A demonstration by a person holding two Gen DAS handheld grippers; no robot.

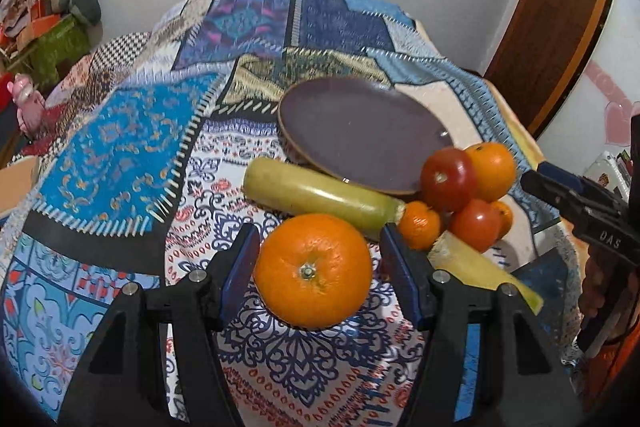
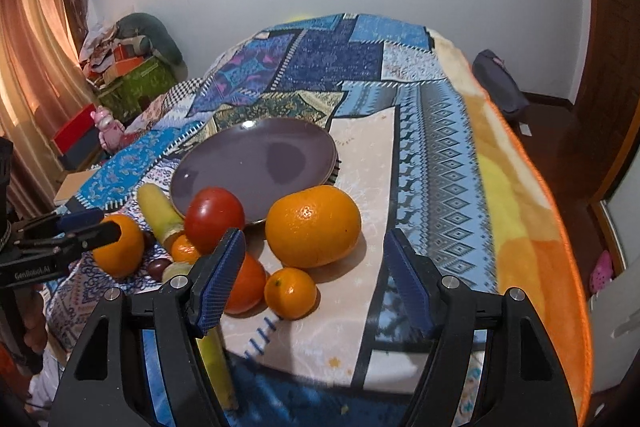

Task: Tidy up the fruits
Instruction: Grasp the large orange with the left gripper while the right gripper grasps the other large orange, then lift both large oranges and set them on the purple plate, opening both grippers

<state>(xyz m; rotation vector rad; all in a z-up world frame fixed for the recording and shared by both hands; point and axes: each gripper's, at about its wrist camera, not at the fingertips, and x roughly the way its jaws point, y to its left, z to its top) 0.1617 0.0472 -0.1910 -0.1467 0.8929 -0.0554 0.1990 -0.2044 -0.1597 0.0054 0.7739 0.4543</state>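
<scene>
Orange fruit (image 1: 312, 271) is sitting between the left gripper's (image 1: 316, 267) spread jaws, not squeezed. Behind it, a banana (image 1: 320, 197), 2 tomatoes (image 1: 448, 179) and small oranges are crowding the purple plate's (image 1: 360, 123) rim. Right gripper (image 2: 316, 279) is hovering wide open, empty.

Both fisheye views sat low over the quilted bed (image 1: 120, 155), facing the far white wall. The left wrist view looked from close behind a large orange (image 1: 312, 271); the right wrist view looked from the right side. Both shared the purple plate (image 1: 360, 131), the fruit pile and each other's tongs at the frame edge.
</scene>
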